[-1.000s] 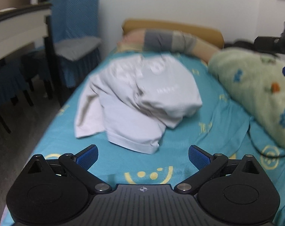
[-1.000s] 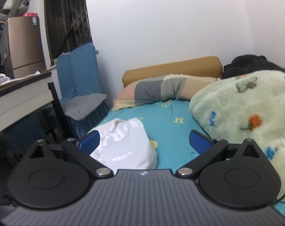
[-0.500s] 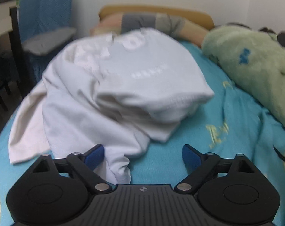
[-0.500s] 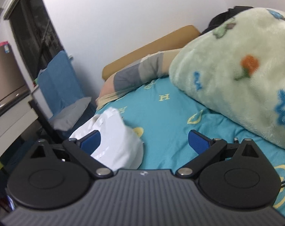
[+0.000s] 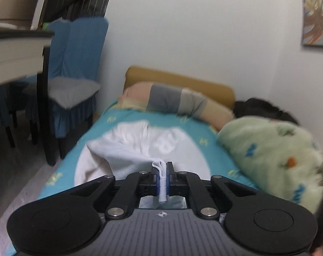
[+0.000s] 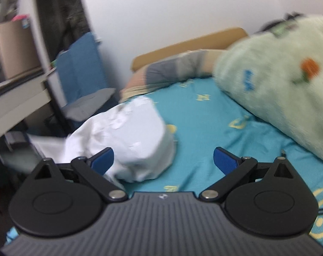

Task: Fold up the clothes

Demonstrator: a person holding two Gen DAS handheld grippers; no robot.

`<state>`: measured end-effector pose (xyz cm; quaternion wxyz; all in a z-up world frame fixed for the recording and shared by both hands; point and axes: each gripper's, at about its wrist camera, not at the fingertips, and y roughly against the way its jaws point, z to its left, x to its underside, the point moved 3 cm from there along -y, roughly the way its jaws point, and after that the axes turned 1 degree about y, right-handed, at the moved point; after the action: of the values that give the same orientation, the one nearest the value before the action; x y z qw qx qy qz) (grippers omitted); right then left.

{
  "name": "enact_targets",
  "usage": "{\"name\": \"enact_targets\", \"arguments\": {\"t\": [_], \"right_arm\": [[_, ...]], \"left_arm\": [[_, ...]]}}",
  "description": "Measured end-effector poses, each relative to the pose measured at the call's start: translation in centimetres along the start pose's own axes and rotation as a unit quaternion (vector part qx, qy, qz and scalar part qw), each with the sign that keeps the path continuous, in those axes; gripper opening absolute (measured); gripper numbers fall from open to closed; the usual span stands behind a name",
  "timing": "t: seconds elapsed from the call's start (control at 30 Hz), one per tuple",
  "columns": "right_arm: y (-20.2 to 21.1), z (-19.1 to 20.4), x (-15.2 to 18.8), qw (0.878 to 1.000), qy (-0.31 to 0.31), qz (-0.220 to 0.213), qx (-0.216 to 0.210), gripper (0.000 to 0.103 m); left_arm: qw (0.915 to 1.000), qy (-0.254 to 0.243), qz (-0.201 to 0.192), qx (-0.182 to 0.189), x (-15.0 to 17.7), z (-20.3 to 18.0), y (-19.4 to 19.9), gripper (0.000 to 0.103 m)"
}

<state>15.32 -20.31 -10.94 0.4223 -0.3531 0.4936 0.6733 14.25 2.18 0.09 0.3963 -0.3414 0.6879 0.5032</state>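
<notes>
A crumpled white garment (image 5: 140,149) lies on the teal bed sheet (image 5: 195,132). My left gripper (image 5: 162,171) is shut on a folded hem of that garment, and the cloth stretches away from the blue pads toward the pile. In the right wrist view the same white garment (image 6: 131,140) bulges on the teal sheet (image 6: 208,128). My right gripper (image 6: 162,160) stands open just in front of it. The left blue pad (image 6: 102,160) overlaps the cloth's near edge; nothing is pinched between the pads.
A fluffy green blanket (image 5: 274,155) fills the bed's right side. A striped pillow (image 5: 174,100) lies against the tan headboard (image 5: 182,81). A blue-covered chair (image 5: 76,64) and a desk edge (image 5: 14,51) stand left of the bed, a cardboard box (image 6: 14,49) behind.
My left gripper went from wide open to shut on the garment's hem and rose, pulling the cloth up. My right gripper sank closer to the garment and stayed open.
</notes>
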Motion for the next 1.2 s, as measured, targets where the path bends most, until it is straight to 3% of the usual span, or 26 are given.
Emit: {"name": "enact_targets", "arguments": {"t": [0.13, 0.3, 0.43, 0.53, 0.67, 0.7, 0.8, 0.83, 0.93, 1.07, 1.13, 1.2], "right_arm": [[0.1, 3.4, 1.9, 0.996, 0.084, 0.023, -0.008, 0.102], [-2.4, 4.8, 4.6, 0.986, 0.155, 0.063, 0.014, 0.102], [-5.4, 3.9, 4.5, 0.986, 0.138, 0.073, 0.065, 0.102], [-8.2, 3.3, 4.2, 0.986, 0.121, 0.096, 0.065, 0.101], [-9.3, 3.6, 2.5, 0.993, 0.097, 0.043, 0.06, 0.101], [-9.3, 3.4, 1.9, 0.994, 0.078, 0.023, 0.068, 0.102], [-9.4, 1.9, 0.1, 0.998, 0.004, -0.009, 0.069, 0.102], [-9.5, 1.3, -0.4, 0.998, -0.018, -0.008, 0.066, 0.102], [-9.8, -0.2, -1.4, 0.997, -0.059, 0.002, 0.059, 0.102], [-10.3, -2.1, -1.8, 0.993, -0.101, 0.019, 0.057, 0.102], [-10.7, -2.8, -1.6, 0.99, -0.125, 0.038, 0.048, 0.102], [-10.9, -3.6, -1.4, 0.987, -0.147, 0.055, 0.039, 0.102]], "left_arm": [[0.9995, -0.018, -0.022, -0.013, -2.0, 2.4, 3.1, 0.005], [0.9934, 0.015, -0.024, -0.111, -1.4, 8.9, 1.1, 0.005], [0.982, 0.032, 0.027, -0.184, 0.8, 13.3, -4.6, 0.005], [0.9716, 0.04, 0.069, -0.223, 2.6, 15.6, -7.9, 0.006], [0.9655, 0.009, 0.1, -0.24, 2.9, 15.3, -9.0, 0.013], [0.9653, 0.006, 0.101, -0.241, 2.7, 15.0, -8.9, 0.022], [0.9665, -0.012, 0.067, -0.247, 1.8, 13.6, -7.4, 0.076], [0.9694, -0.021, 0.053, -0.239, 1.6, 12.5, -6.8, 0.082], [0.981, -0.045, 0.034, -0.186, 1.5, 9.2, -6.5, 0.084], [0.9928, -0.076, 0.071, -0.059, 4.5, 3.2, -9.4, 0.087], [0.9886, -0.12, 0.09, -0.01, 6.7, -0.2, -11.5, 0.087], [0.9797, -0.182, 0.083, -0.009, 8.6, -3.1, -14.0, 0.087]]}}
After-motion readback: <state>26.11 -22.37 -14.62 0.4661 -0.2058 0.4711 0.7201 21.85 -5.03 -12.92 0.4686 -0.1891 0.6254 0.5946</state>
